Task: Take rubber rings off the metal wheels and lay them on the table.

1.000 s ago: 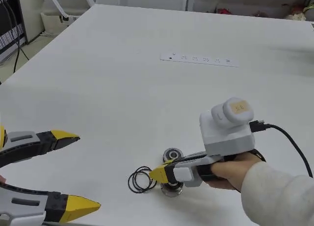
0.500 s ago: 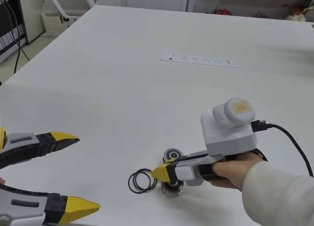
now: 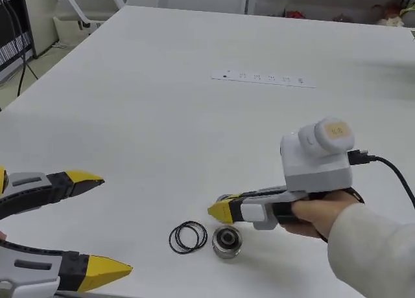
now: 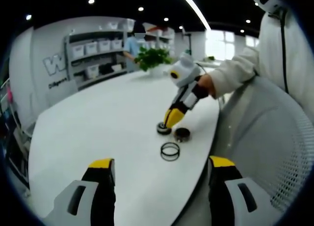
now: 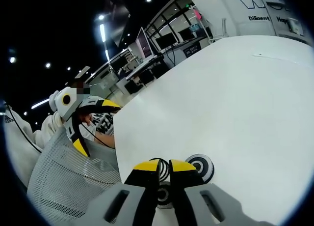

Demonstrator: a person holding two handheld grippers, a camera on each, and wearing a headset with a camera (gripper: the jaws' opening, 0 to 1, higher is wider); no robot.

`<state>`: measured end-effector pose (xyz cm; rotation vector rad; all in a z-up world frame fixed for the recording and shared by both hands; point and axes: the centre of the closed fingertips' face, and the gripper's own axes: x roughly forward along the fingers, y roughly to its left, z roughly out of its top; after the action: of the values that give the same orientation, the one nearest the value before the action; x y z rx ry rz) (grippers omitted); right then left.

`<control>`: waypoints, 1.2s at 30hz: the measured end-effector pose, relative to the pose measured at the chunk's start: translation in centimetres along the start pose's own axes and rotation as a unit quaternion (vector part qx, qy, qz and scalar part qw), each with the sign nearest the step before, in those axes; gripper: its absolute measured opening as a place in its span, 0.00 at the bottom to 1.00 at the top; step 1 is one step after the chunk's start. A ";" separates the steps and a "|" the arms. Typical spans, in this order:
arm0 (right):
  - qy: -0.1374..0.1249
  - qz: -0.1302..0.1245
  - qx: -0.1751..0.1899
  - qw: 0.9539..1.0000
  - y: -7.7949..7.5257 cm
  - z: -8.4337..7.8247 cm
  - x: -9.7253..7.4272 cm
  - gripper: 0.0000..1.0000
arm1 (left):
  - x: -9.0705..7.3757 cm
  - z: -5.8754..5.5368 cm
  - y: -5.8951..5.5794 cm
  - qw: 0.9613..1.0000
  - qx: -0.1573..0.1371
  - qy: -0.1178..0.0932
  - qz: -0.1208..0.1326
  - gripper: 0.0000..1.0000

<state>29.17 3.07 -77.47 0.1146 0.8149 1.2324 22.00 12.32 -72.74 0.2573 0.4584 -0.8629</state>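
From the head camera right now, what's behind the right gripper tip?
A metal wheel on the table. Just its top edge peeks above the right gripper, which covers the rest. Whether it carries a rubber ring cannot be seen.

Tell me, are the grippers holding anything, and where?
Left gripper: open, holding nothing. Right gripper: jaws shut near the wheels; whether anything thin is pinched between them cannot be told.

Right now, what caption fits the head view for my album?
Right gripper, jaws shut, near a metal wheel and black rings on a white table; left gripper open.
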 end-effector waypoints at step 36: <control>-0.053 -0.049 -0.050 0.996 -3.7 2.0 -4.3 0.25 | 1.8 9.0 1.2 0.995 0.086 -0.032 -0.035 0.80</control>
<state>32.87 -1.32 -75.78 0.0584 0.6583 1.1615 26.46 8.29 -65.70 0.3729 0.3344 -0.9792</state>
